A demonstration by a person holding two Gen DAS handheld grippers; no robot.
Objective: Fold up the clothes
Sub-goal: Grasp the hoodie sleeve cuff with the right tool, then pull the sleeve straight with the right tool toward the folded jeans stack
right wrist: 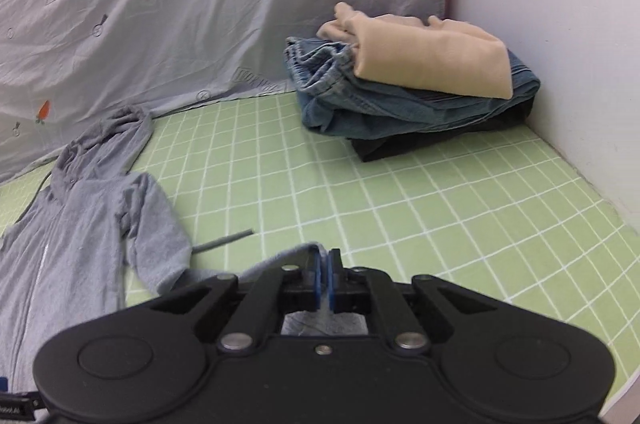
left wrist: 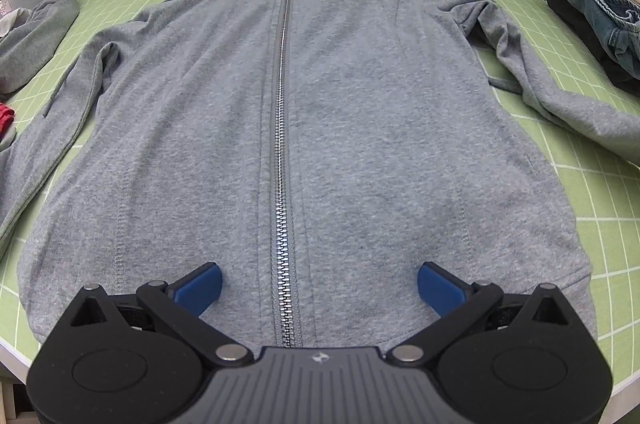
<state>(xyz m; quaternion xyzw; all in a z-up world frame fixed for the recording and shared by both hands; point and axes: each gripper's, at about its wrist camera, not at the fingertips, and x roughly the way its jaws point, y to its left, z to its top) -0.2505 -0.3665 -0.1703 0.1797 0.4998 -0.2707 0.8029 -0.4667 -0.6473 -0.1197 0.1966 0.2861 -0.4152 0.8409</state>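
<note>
A grey zip hoodie (left wrist: 340, 103) lies face up and zipped on the green grid mat (left wrist: 580, 224), hood at the far side, sleeves spread to both sides. My left gripper (left wrist: 319, 288) is open and empty, its blue pads either side of the zipper above the hoodie's hem. In the right wrist view the hoodie (right wrist: 72, 224) lies at the left. My right gripper (right wrist: 323, 268) is shut on the end of the hoodie's right sleeve (right wrist: 280, 260), low over the mat (right wrist: 440, 207).
A pile of folded clothes, beige on denim on black (right wrist: 412, 83), sits at the far right corner by a white wall (right wrist: 560, 23). More grey and red garments (left wrist: 28, 35) lie at the left. A carrot-print sheet (right wrist: 160, 3) hangs behind.
</note>
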